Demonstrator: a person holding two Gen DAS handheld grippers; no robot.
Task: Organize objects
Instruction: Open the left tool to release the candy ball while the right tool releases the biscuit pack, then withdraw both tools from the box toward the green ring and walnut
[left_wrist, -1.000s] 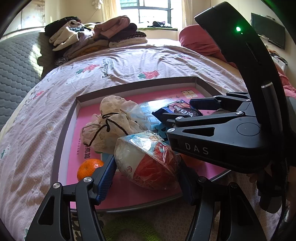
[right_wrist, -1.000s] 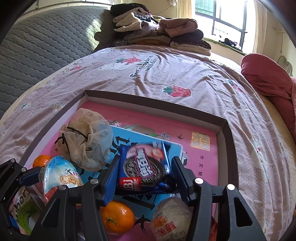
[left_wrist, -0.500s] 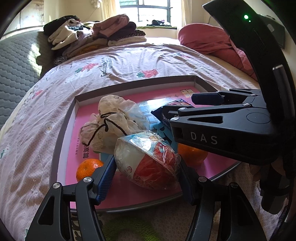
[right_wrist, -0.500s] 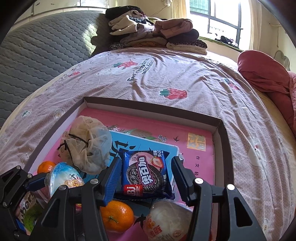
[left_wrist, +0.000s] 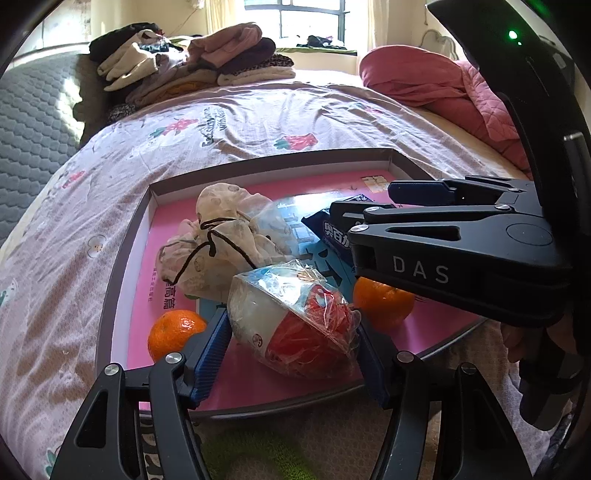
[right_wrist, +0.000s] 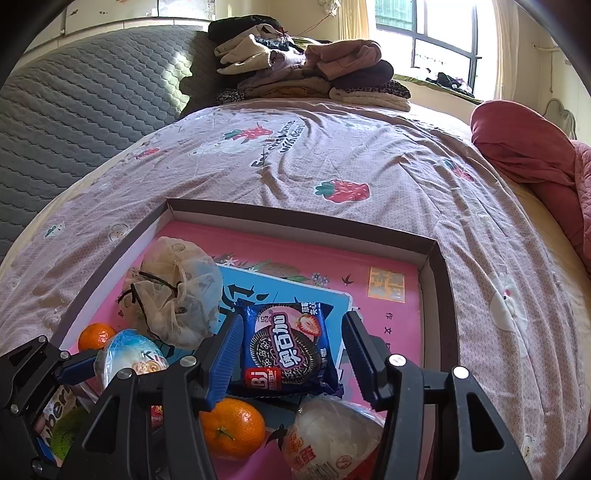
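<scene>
While both grippers hold as a second ago, the left gripper (left_wrist: 291, 354) clasps a wrapped snack (left_wrist: 291, 325) and the right gripper (right_wrist: 291, 354) clasps the cookie packet (right_wrist: 288, 350), so nothing is yet sorted. Beyond lie the pink tray (right_wrist: 436, 258), then the bed (right_wrist: 332, 147) and folded clothes (right_wrist: 310, 74).

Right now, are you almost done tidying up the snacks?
Not yet. The tray on the bed already holds a mesh pouch and oranges. The left gripper is clamped on a wrapped snack; the right gripper straddles the cookie pack, its grip unclear. Nothing looks sorted.
</scene>
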